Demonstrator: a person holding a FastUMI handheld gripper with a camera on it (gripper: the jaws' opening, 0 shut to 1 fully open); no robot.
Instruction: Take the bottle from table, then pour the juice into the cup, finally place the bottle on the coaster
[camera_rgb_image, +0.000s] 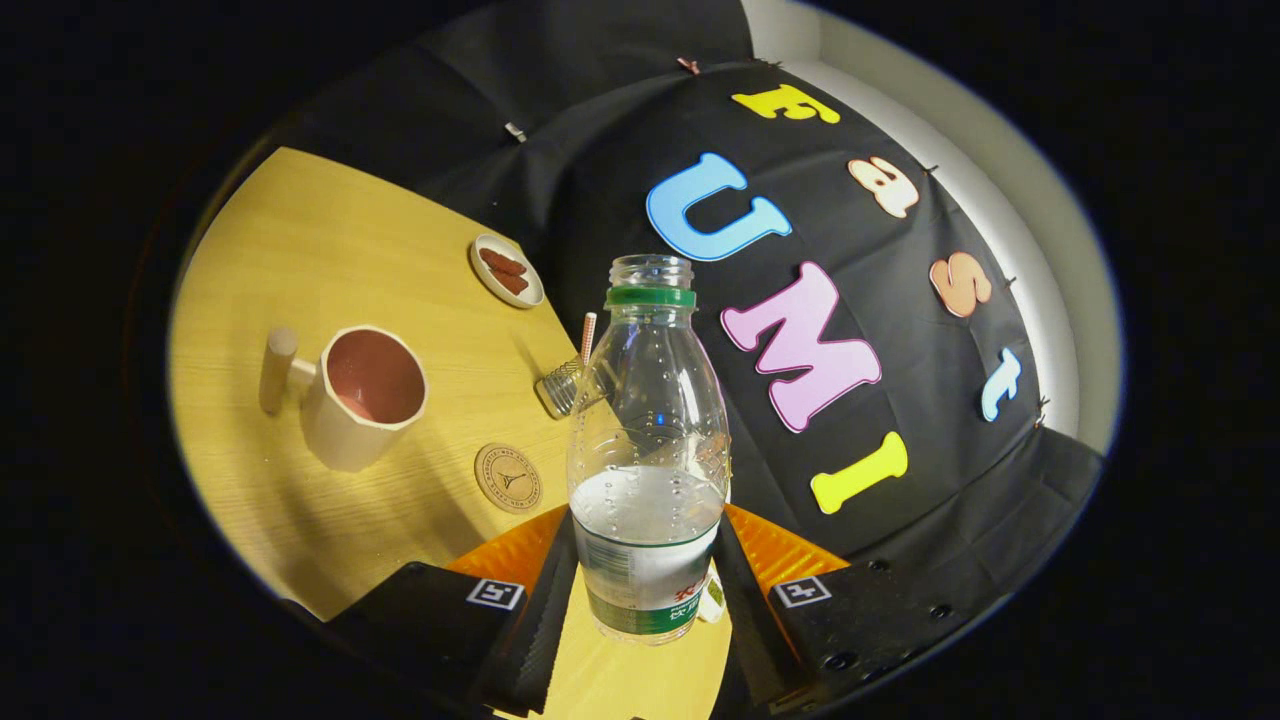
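Note:
A clear plastic bottle (648, 450) with a green neck ring and no cap stands between my fingers, about half full of clear liquid. My gripper (647, 570) is shut on its lower, labelled part, one finger pressing on each side. The whole scene looks tilted, so the bottle leans together with the gripper over the wooden table (300, 230). A beige cup (365, 395) with a pink inside and a handle stands beyond the fingers to the left. A round wooden coaster (508, 477) lies between the cup and the bottle, just ahead of the left finger.
A small glass jar (562, 388) with a striped straw lies right behind the bottle. A small white dish (507, 270) holding reddish-brown pieces sits further back near the table's edge. The black cloth wall hangs behind the table.

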